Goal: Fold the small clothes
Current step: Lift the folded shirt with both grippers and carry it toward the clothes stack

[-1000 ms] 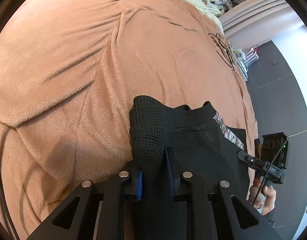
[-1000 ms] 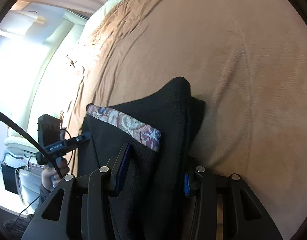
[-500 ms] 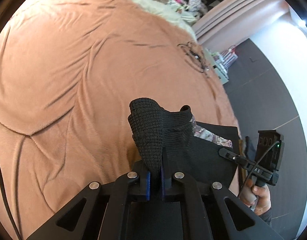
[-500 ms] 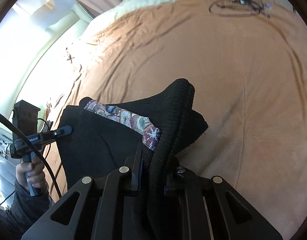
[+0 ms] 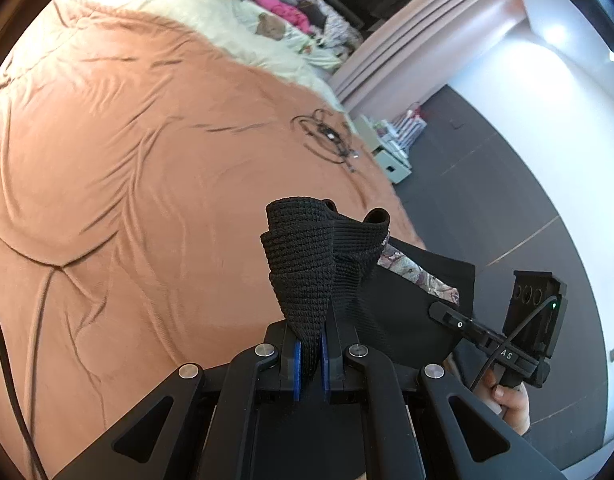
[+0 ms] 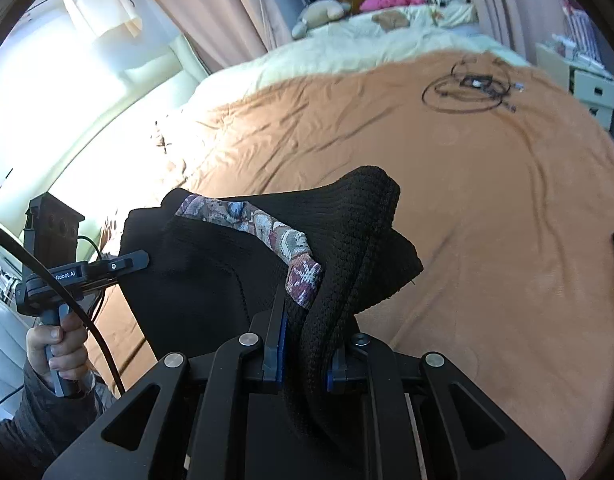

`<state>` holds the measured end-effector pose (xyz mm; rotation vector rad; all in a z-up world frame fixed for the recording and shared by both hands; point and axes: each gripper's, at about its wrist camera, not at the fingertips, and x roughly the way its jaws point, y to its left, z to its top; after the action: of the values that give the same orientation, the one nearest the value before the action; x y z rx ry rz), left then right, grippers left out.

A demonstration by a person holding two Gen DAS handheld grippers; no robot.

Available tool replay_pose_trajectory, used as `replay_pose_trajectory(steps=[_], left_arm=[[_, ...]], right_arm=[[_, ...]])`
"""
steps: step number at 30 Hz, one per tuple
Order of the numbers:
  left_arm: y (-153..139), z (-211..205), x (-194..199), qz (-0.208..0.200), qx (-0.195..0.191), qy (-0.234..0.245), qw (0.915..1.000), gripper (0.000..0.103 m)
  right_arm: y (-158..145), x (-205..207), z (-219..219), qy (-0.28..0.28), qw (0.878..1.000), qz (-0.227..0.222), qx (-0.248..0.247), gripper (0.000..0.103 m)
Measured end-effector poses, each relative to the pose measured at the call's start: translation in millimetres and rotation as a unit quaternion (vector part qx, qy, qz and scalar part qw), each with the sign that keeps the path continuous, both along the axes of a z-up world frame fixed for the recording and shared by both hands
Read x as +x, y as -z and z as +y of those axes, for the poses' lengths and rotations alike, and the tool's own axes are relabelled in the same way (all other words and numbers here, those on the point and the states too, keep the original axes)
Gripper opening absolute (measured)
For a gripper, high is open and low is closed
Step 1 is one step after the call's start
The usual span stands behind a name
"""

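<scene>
Left wrist view: left gripper (image 5: 310, 354) now pinches the black knit garment (image 5: 307, 256) — right gripper (image 6: 305, 360) likewise — lifted off the orange blanket (image 5: 147, 160), ready for folding.

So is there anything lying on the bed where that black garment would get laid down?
Nothing visible nearby. The orange blanket beside the black garment looks bare; a coiled cable lies farther up the bed, apart from it.

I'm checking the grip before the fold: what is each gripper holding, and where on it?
Both hold the same black knit garment: the left gripper pinches a bunched corner of its edge, and the right gripper pinches the opposite bunched corner, beside the patterned band.
</scene>
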<state>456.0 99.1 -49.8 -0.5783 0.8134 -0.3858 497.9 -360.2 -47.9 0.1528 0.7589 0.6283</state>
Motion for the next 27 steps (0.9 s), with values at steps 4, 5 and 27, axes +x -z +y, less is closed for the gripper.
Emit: replay_pose_trajectory(steps=[4,5,27], left_arm=[[-19,-12,-17,-0.021,-0.003,0.011,0.9997,0.007],[-25,-15,-23,-0.029,-0.004,0.015,0.9995,0.007],[-131,-118,-125,-0.128,-0.023,0.114,0.9849,0.007]], right_arm=[[-20,-42,-8,0.016,0.999,-0.028,-0.006,0.010],[-26,-53,-10,0.019,0.999,-0.035,-0.007,0.010],[-123,-298,-67,0.121,0.978,-0.159,-0.054,0.010]])
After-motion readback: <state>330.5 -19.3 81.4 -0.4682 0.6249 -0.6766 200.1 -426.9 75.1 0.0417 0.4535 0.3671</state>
